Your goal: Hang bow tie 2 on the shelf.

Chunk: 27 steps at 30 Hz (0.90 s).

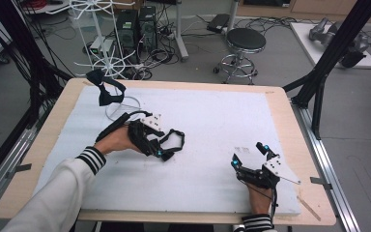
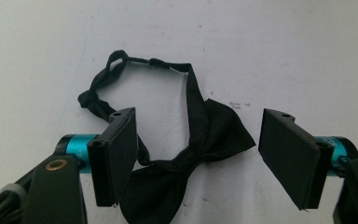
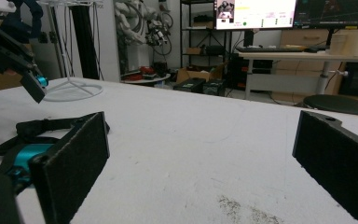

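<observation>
A black bow tie (image 1: pixel 178 139) with a thin looped strap lies flat on the white foam sheet (image 1: pixel 212 116), left of centre. My left gripper (image 1: pixel 162 152) hovers just over it, held from the left by a hand in a striped cuff. In the left gripper view the bow tie (image 2: pixel 214 133) lies between the two black pads (image 2: pixel 116 154), which stand apart from the cloth; the left gripper (image 2: pixel 198 126) is open. My right gripper (image 1: pixel 249 153) rests near the front right of the sheet, open with nothing between its pads (image 3: pixel 74 163). From there the bow tie (image 3: pixel 42 128) lies far left.
A second black bow tie (image 1: pixel 107 92) hangs on a white wire stand (image 1: pixel 123 104) at the sheet's back left corner. The wooden table edge (image 1: pixel 290 121) frames the sheet. A stool (image 1: pixel 245 41), computer cases and cables sit on the floor behind.
</observation>
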{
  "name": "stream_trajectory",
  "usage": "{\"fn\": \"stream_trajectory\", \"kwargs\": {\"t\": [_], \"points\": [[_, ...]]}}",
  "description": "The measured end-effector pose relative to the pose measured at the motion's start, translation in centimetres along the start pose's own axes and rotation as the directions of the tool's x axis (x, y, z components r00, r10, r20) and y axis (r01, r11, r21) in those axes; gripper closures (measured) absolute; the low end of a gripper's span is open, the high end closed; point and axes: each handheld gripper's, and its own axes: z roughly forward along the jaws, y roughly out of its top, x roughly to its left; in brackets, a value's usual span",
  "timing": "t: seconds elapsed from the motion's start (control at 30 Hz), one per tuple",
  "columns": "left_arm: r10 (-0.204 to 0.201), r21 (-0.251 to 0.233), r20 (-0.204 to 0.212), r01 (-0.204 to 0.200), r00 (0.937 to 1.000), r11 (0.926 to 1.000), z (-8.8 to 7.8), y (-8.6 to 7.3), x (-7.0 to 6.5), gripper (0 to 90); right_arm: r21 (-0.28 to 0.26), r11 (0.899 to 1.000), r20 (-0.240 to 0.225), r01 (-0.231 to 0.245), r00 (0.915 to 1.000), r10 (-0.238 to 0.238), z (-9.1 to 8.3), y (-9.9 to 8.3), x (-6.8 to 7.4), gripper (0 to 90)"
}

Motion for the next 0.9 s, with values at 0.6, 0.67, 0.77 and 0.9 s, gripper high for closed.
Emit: {"fn": "stream_trajectory", "kwargs": {"t": [0.6,0.67,0.77,0.9], "points": [[0.019,0.073,0.044,-0.022,0.9988,0.9971,1.5,-0.8,0.4,37.5,-0.001,1.000,0.000,-0.001,1.0000,0.001,0.0,0.0,0.0,2.9],[0.019,0.071,0.047,-0.022,0.9987,0.9973,1.7,-0.8,0.3,37.6,-0.005,1.000,0.002,0.004,1.0000,-0.004,0.0,0.0,0.0,2.9],[0.038,0.093,0.047,-0.042,0.9982,0.9948,1.9,-0.8,0.4,38.1,0.001,1.000,0.000,-0.003,1.0000,0.003,0.0,0.0,0.0,2.9],[0.040,0.107,0.042,-0.045,0.9983,0.9933,2.2,-1.0,0.4,37.5,0.000,1.000,0.000,0.000,1.0000,0.000,0.0,0.0,0.0,2.9]]}}
